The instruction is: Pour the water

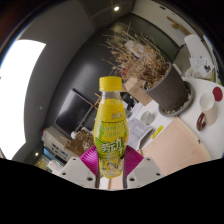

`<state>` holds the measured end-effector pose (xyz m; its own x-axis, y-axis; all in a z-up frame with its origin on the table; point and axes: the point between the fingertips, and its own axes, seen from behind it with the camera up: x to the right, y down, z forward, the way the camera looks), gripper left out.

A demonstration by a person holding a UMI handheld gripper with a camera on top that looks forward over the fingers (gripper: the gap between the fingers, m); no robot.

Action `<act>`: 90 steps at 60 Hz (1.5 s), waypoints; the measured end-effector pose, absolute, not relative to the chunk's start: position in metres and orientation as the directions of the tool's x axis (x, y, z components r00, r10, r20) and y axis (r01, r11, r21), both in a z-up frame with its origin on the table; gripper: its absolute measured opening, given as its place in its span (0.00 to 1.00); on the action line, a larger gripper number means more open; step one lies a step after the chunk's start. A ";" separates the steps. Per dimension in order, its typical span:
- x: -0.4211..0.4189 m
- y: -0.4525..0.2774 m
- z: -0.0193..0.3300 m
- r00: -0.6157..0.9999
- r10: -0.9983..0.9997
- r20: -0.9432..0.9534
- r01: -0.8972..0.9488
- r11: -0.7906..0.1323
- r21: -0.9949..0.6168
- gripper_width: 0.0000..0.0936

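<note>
A clear plastic bottle (111, 125) with a yellow cap and a yellow-green label stands upright and tilted with the view, held up off the surfaces. My gripper (111, 166) is shut on the bottle's lower part, with a pink pad (87, 161) pressed against each side of the label. The liquid inside looks pale yellow. The bottle's base is hidden between the fingers.
Beyond the bottle to the right stands a dark pot (170, 92) holding dried brown twigs (140, 60). White cups (206, 100) and small vessels sit on a pale table (175, 145) at the right. A dark cabinet (75, 110) and clutter lie behind at the left.
</note>
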<state>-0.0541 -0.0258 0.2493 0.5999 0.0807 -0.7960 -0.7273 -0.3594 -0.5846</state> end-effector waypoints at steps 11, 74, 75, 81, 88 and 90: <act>0.043 0.005 0.235 0.125 -0.037 -0.992 -0.934 -0.341 -0.105 0.32; 0.282 0.011 0.255 0.953 -0.039 -0.301 -0.304 -0.160 -0.939 0.32; 0.291 0.012 0.251 0.962 -0.052 -0.270 -0.275 -0.161 -0.948 0.32; 0.333 0.014 0.215 0.985 -0.118 -0.126 -0.147 -0.194 -0.970 0.32; 0.362 0.017 0.155 0.988 -0.148 -0.034 -0.074 -0.274 -0.959 0.32; 0.368 0.018 0.142 0.988 -0.150 -0.025 -0.069 -0.298 -0.952 0.32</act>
